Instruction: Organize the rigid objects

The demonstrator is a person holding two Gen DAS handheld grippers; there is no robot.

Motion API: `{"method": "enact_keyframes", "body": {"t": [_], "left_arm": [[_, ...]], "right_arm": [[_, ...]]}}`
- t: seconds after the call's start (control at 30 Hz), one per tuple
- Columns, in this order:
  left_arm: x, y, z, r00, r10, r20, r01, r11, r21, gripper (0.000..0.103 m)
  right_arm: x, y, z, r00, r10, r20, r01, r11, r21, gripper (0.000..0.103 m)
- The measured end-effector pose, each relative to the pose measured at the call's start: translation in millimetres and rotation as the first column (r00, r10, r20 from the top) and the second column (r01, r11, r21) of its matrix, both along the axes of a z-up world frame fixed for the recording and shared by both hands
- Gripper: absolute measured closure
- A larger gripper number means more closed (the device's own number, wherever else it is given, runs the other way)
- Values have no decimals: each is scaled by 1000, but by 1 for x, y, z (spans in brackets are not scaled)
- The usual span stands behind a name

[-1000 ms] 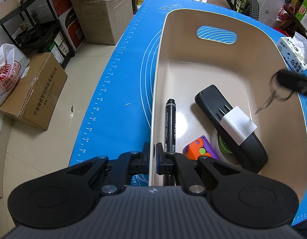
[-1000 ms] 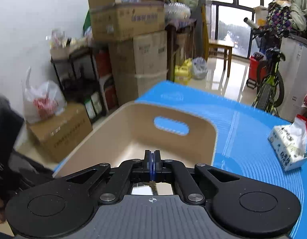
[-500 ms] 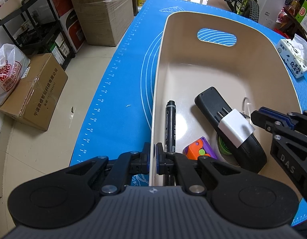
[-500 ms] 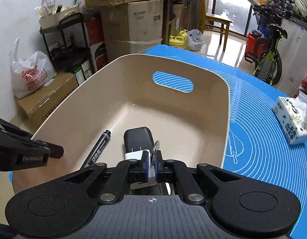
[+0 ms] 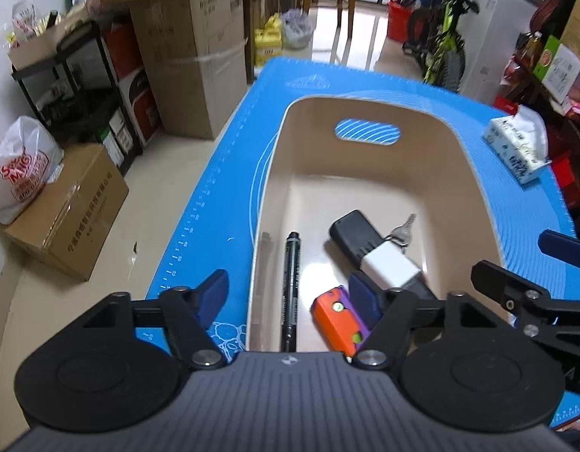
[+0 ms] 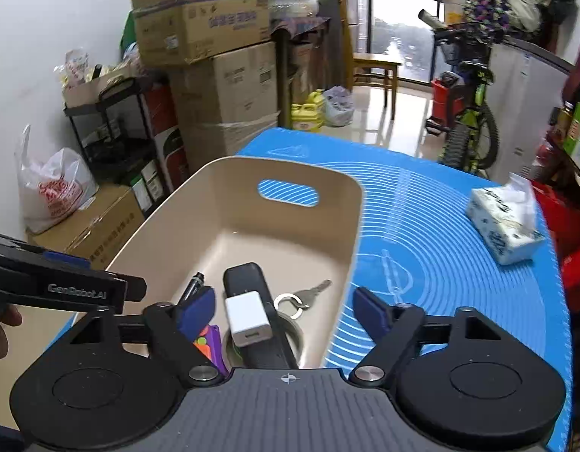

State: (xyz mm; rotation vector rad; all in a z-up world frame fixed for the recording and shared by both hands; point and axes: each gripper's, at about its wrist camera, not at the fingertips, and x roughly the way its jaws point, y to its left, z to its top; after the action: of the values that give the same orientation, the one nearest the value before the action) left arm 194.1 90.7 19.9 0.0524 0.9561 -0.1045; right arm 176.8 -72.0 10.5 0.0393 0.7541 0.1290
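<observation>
Both tongs, left (image 5: 290, 293) and right (image 6: 286, 307), have sprung open and empty: key (image 6: 312, 290) now in bin (image 5: 459, 158), rim let go, nothing left steadying.

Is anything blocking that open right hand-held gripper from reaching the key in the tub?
Partly: the white charger lies on a black device just left of the key; above the key nothing visible blocks the right hand-held gripper.
</observation>
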Motion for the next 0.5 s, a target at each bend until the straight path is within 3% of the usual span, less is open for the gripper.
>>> {"method": "enact_keyframes", "body": {"t": [0.27,0.5], "left_arm": [[-47,-8,34,996,-21,82,21,1000,-1,29],[-90,-23,61,988,-68,140,62,997,46,27]], "right_arm": [[-52,-22,28,997,-62,34,62,998,18,9],[-104,-29,47,995,-86,47,85,996,30,9]]}}
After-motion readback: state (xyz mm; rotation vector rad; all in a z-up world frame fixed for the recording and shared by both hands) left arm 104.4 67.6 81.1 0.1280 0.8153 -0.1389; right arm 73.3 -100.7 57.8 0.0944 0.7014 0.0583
